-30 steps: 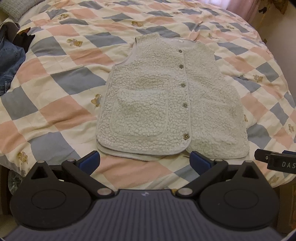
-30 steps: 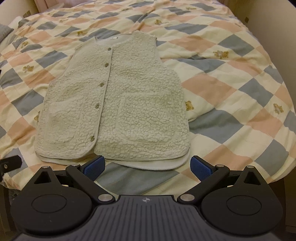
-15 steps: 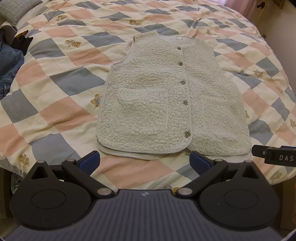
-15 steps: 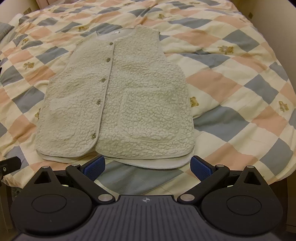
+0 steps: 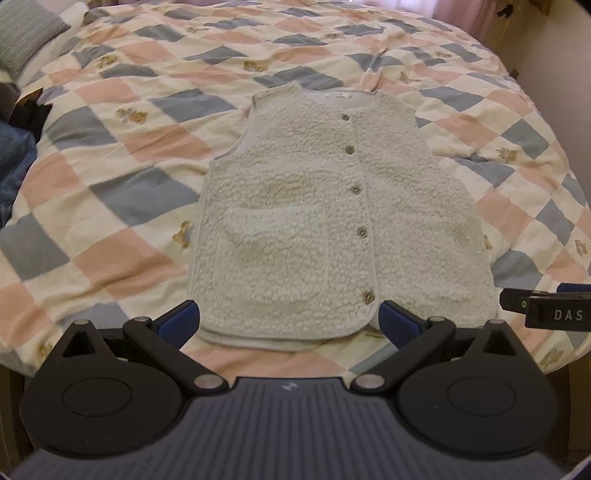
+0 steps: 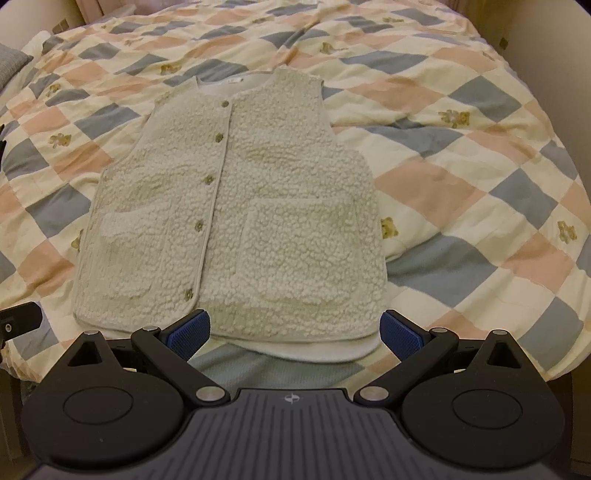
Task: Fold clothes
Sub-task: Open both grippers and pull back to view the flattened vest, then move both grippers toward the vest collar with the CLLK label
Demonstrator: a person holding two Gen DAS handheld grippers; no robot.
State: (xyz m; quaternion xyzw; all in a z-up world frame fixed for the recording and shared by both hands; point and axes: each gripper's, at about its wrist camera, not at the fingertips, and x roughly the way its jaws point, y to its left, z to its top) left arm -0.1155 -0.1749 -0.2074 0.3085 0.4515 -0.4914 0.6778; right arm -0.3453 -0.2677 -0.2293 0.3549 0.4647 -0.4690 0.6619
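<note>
A cream fleece vest [image 5: 325,221] lies flat and buttoned on the checked quilt [image 5: 122,192], collar away from me, hem toward me. It also shows in the right wrist view [image 6: 240,221]. My left gripper [image 5: 290,323] is open and empty, its blue-padded fingers just above the hem of the vest's left half. My right gripper [image 6: 293,332] is open and empty, over the hem of the vest's right half. The right gripper's tip shows at the right edge of the left wrist view [image 5: 546,308].
The quilt [image 6: 461,184] covers the whole bed. Blue jeans [image 5: 11,166] and a dark garment [image 5: 29,114] lie at the bed's left edge. A grey pillow [image 5: 26,33] sits at the far left corner. A wall runs along the right side [image 6: 554,33].
Both grippers have moved forward toward the vest's hem, so the vest looks closer and sits lower in both views. Both stayed open.
</note>
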